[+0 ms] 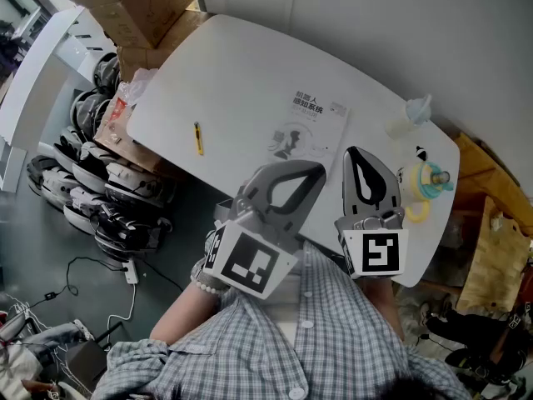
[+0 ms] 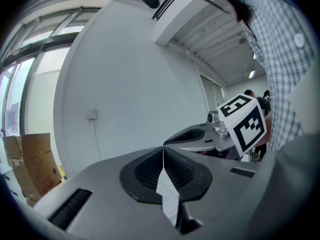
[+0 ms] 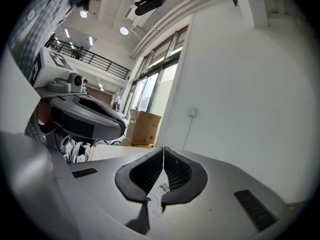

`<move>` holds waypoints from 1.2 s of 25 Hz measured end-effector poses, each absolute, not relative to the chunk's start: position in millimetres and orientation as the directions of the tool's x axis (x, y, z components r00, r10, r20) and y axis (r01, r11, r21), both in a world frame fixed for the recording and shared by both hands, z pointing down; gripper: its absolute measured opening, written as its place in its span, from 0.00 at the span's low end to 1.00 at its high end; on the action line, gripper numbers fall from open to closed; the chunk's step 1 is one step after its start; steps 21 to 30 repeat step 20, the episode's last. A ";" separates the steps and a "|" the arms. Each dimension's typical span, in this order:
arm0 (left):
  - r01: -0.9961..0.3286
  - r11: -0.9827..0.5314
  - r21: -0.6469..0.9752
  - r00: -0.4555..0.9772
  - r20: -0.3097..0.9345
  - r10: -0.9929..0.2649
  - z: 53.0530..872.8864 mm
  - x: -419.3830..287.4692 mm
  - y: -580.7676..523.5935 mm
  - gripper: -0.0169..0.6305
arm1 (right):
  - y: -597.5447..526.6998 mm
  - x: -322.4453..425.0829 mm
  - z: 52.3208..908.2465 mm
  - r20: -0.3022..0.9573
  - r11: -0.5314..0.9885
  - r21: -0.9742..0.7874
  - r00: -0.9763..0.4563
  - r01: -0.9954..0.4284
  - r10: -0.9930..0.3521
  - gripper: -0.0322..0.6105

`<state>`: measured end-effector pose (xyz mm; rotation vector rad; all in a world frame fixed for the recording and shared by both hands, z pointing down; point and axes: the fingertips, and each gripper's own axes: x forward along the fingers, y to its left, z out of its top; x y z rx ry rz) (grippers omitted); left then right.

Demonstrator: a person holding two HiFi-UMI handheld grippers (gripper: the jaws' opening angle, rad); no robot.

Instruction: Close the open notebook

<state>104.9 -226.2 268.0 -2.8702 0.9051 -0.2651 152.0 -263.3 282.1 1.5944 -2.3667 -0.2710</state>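
Notebook (image 1: 310, 128) lies closed and flat on the white table (image 1: 241, 73), at 12 o'clock from your left gripper (image 1: 310, 173) and 11 o'clock from your right gripper (image 1: 356, 158). Both grippers are near its nearer edge, jaws pressed together, gripping nothing. A yellow pen (image 1: 198, 137) lies at the notebook's 9 o'clock, well apart.

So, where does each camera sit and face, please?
Head view: on the person's head, steeply down at white table, closed notebook; shirt, left gripper, right gripper show.
Left gripper view: on it, along shut jaws toward white wall; shirt shows.
Right gripper view: likewise, toward wall, windows; shirt shows.
Shared: each gripper view shows the other gripper.
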 end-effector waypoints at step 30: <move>-0.561 -0.820 -0.117 0.811 0.122 -0.572 271.9 95.8 -235.8 0.05 | -269.9 142.4 282.9 0.121 0.383 0.313 -0.363 -0.869 -0.924 0.09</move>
